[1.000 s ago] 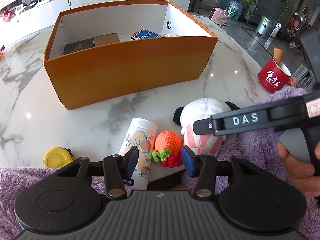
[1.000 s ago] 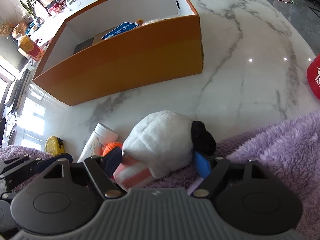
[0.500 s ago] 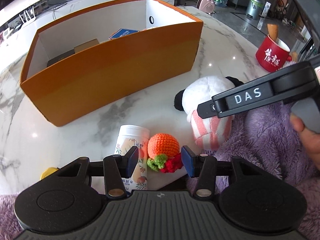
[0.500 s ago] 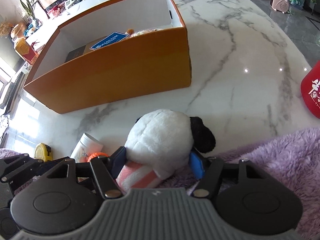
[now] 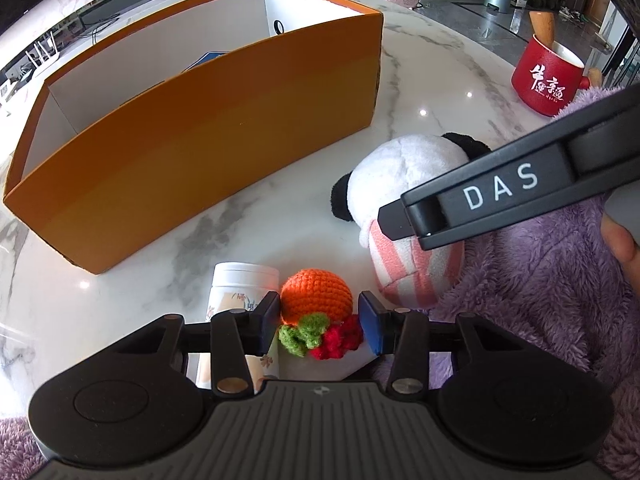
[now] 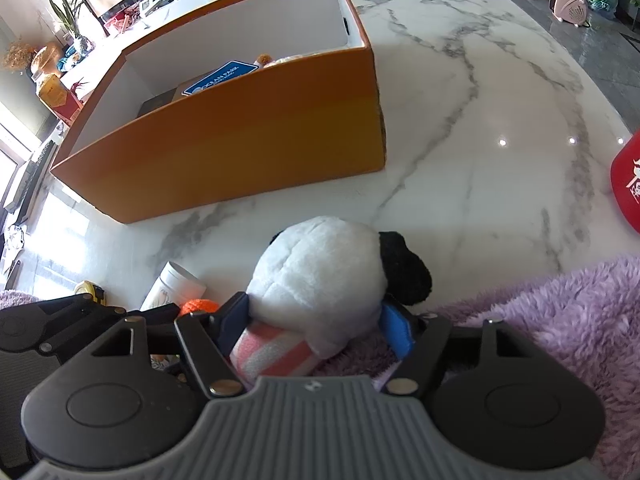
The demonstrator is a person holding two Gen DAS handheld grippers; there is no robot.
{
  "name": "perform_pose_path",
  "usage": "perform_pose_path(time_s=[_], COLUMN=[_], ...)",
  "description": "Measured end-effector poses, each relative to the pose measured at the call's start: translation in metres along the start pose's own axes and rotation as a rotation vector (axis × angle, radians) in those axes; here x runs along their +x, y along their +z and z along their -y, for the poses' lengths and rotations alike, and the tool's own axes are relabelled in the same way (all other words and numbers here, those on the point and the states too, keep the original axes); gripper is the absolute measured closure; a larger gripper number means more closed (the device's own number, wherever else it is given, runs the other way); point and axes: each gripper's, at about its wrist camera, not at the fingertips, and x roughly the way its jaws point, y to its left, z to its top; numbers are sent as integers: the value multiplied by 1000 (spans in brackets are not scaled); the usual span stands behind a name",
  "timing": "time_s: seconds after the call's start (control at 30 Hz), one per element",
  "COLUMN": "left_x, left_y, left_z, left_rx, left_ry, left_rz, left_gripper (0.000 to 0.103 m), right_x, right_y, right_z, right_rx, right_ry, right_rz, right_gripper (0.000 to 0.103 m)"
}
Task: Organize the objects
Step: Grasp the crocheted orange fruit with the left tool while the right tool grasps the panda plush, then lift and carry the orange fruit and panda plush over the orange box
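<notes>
An orange crocheted fruit (image 5: 316, 300) with green and red bits lies between the blue pads of my left gripper (image 5: 319, 322), which stand on either side of it, still a little apart. A white floral bottle (image 5: 240, 292) lies just left of it. My right gripper (image 6: 316, 326) is shut on a white panda plush (image 6: 320, 276) with a pink striped body; the plush also shows in the left wrist view (image 5: 404, 168). The open orange box (image 5: 200, 136) stands behind on the marble table (image 5: 420, 92), with a blue card (image 6: 220, 78) and small boxes inside.
A red mug (image 5: 546, 76) with a wooden handle stands at the right. A purple fluffy blanket (image 5: 540, 280) covers the near right side. A yellow tape measure (image 6: 90, 290) lies left of the bottle.
Both grippers have moved forward and lower towards the table. The right gripper has closed tighter on the panda plush and lifted it slightly. The left gripper has come around the crocheted fruit.
</notes>
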Motion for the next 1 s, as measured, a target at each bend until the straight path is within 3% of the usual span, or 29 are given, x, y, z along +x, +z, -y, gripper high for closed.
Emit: perform_pose_path(time_s=[0.33, 0.53, 0.7, 1.0], left_x=[6, 7, 4, -26], left_y=[9, 9, 10, 20], left_z=[6, 5, -2, -17], left_rx=[11, -17, -74, -148], left_ry=[31, 22, -22, -79], left_rz=[-16, -12, -13, 62], left_gripper=[56, 57, 58, 58], right_x=[3, 1, -9, -40], right_y=[0, -3, -5, -1], right_z=[4, 2, 2, -1], right_rx=[14, -2, 6, -29], right_ry=[25, 31, 39, 54], right_rz=[6, 30, 55, 138], right_gripper=[30, 34, 36, 36])
